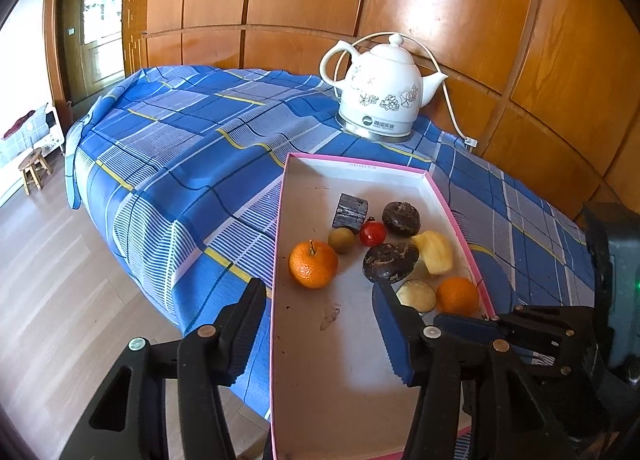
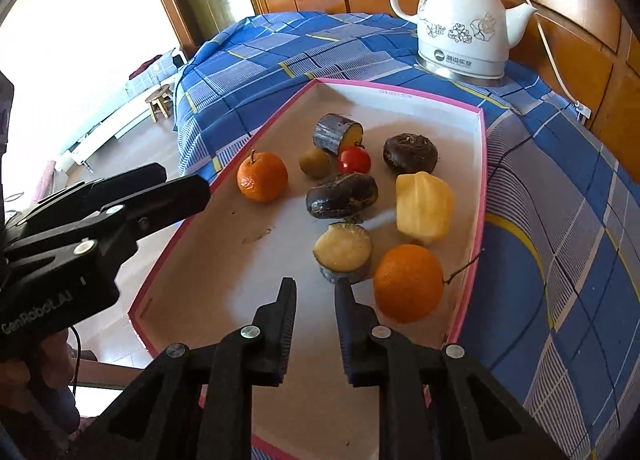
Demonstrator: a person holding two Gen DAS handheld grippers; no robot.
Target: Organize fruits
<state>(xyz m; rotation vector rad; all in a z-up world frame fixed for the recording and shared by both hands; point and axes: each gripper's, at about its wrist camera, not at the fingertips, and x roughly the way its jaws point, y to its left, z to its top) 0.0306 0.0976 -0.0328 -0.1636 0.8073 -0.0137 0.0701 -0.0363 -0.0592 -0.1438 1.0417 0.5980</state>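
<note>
A shallow pink-rimmed tray [image 2: 478, 163] lies on a table covered by a blue checked cloth [image 2: 560, 219], with a white kettle [image 2: 460, 23] standing beyond its far edge. The fruits lie inside the tray: a stemmed mandarin [image 2: 262, 176] near the left wall, a larger orange [image 2: 408, 283] by the right wall, a small red fruit [image 2: 354, 159] and a yellow piece [image 2: 424, 205] between dark round items. The left gripper [image 1: 320, 312] straddles the tray's left wall – jaws apart, gripping nothing. The right gripper [image 2: 316, 292] hangs over the tray floor just before the orange – jaws drawn nearly together, nothing between them
</note>
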